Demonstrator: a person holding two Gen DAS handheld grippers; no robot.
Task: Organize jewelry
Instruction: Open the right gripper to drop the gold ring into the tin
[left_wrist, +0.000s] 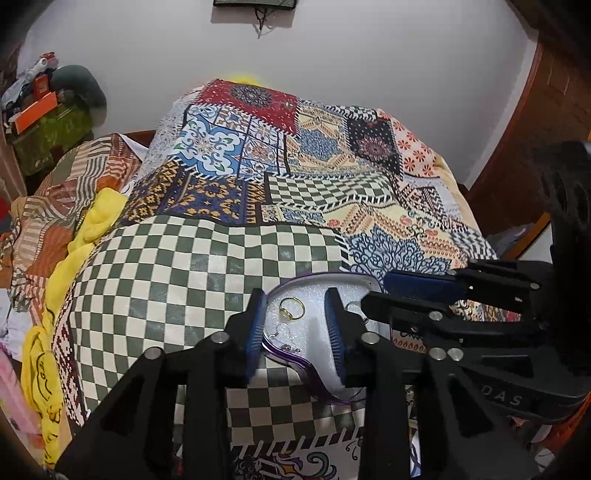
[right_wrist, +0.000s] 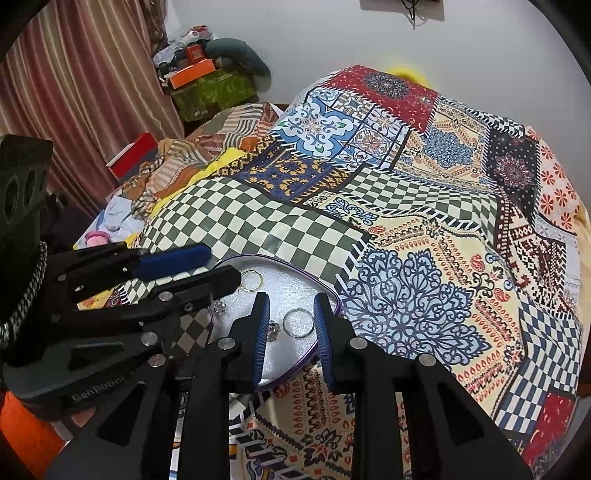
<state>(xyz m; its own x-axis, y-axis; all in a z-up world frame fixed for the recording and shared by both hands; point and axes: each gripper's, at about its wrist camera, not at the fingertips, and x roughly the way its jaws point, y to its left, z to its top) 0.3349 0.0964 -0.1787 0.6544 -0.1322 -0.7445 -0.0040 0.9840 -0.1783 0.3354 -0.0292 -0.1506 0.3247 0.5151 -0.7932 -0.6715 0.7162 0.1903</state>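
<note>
We are holding both grippers over a patchwork bedspread (left_wrist: 229, 192), low over a clear zip pouch (left_wrist: 314, 291) with a purple edge that is lying flat on the cloth at about six o'clock in both wrist views.

Our left gripper (left_wrist: 297, 321) is standing released: its blue-padded fingers (left_wrist: 255, 328) are flanking the pouch's nearer end with a plain gap between them, and no pad is pressing on anything. Seen through that gap, a gold ring (left_wrist: 292, 309) is lying on the pouch's white lining, with small silver earrings (left_wrist: 282, 338) just below it toward six o'clock.

Our right gripper (right_wrist: 290, 325) is likewise standing apart, its fingers (right_wrist: 322, 332) straddling the pouch's other end. Between them a silver ring (right_wrist: 298, 323) is lying flat, clear of both pads, and a small gem-set piece (right_wrist: 272, 329) is sitting just beside the left pad; we cannot tell whether that pad is touching it.

In the right wrist view the left gripper is coming in from nine o'clock, its tips over the pouch's far edge, and the gold ring (right_wrist: 252, 281) is lying just beside them. A little cluster of silver studs (right_wrist: 220, 307) is resting near the pouch's nine o'clock rim.
</note>
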